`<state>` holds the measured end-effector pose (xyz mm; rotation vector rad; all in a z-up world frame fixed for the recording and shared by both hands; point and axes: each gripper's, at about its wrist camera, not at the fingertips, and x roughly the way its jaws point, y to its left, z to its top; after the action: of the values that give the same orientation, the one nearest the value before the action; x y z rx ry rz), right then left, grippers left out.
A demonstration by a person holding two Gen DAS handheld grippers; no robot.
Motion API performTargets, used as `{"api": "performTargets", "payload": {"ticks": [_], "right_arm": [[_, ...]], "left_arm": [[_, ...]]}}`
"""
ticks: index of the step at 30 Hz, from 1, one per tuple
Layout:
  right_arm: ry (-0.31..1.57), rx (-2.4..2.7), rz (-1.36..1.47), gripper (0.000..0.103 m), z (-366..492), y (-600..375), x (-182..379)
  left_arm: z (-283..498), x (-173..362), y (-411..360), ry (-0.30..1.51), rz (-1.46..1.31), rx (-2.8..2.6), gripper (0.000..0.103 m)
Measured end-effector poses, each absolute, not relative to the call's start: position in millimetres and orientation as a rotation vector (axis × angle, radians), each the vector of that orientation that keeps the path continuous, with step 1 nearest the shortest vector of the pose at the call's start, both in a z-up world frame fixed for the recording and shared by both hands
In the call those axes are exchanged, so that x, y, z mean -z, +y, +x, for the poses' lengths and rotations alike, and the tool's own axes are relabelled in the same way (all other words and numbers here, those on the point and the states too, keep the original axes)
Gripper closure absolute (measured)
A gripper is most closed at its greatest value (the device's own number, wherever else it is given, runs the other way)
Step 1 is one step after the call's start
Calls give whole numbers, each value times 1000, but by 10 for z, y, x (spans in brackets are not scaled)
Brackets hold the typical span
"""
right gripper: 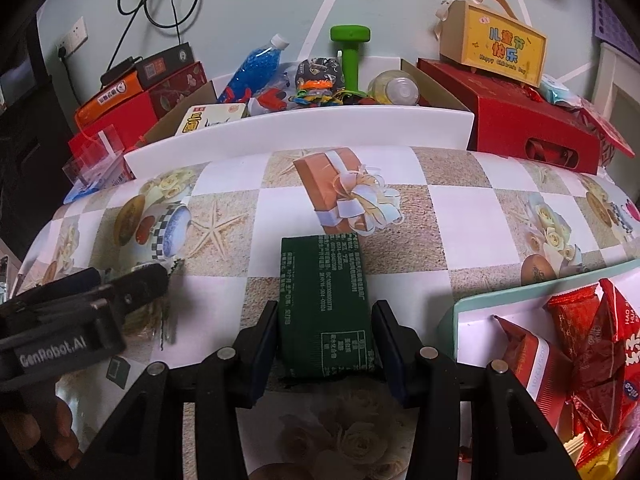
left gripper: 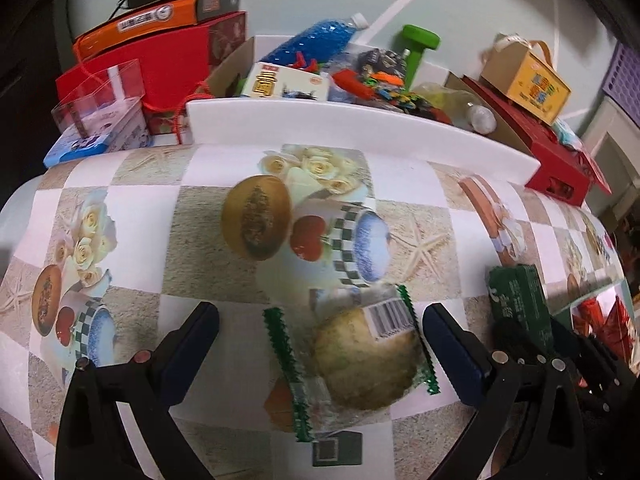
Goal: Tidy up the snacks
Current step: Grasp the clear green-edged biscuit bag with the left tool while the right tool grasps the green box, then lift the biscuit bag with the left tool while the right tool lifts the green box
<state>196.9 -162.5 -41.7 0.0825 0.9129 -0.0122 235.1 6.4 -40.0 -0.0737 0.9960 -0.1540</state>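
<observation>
Now the left gripper [left gripper: 320,336] stands spread wide around the clear-wrapped pastry [left gripper: 360,360] lying on the tablecloth [left gripper: 208,232] between its fingers, while the right gripper [right gripper: 326,344] clamps the green box [right gripper: 326,304], long axis pointing away, near the tray [right gripper: 472,308] of red snack packets [right gripper: 580,360].

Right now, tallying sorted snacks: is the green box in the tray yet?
Out. The green box sits between the right gripper pads, beside the tray.

The left gripper [right gripper: 120,292] body reads "GenRobot.AI". The yellow gift box [right gripper: 494,42] carries "儿童节快乐" above a small, partly legible "Happy Children's Day".
</observation>
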Motion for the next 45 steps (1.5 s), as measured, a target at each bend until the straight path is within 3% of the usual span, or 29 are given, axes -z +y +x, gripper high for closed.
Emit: {"api": "performTargets", "payload": {"ticks": [2, 5, 12, 31, 45], "right_arm": [[911, 17, 72, 54, 1970, -1610, 422], [908, 23, 60, 54, 1972, -1595, 427], [904, 21, 35, 55, 1968, -1535, 430], [894, -4, 13, 58, 1957, -1418, 436], [890, -34, 69, 60, 1944, -1468, 404]], "left_arm": [[2345, 400, 10, 996, -52, 164, 6], [2325, 384, -61, 989, -18, 185, 22], [2309, 366, -86, 979, -4, 217, 39], [2353, 376, 375, 963, -80, 111, 39], [2292, 274, 375, 931, -76, 131, 45]]}}
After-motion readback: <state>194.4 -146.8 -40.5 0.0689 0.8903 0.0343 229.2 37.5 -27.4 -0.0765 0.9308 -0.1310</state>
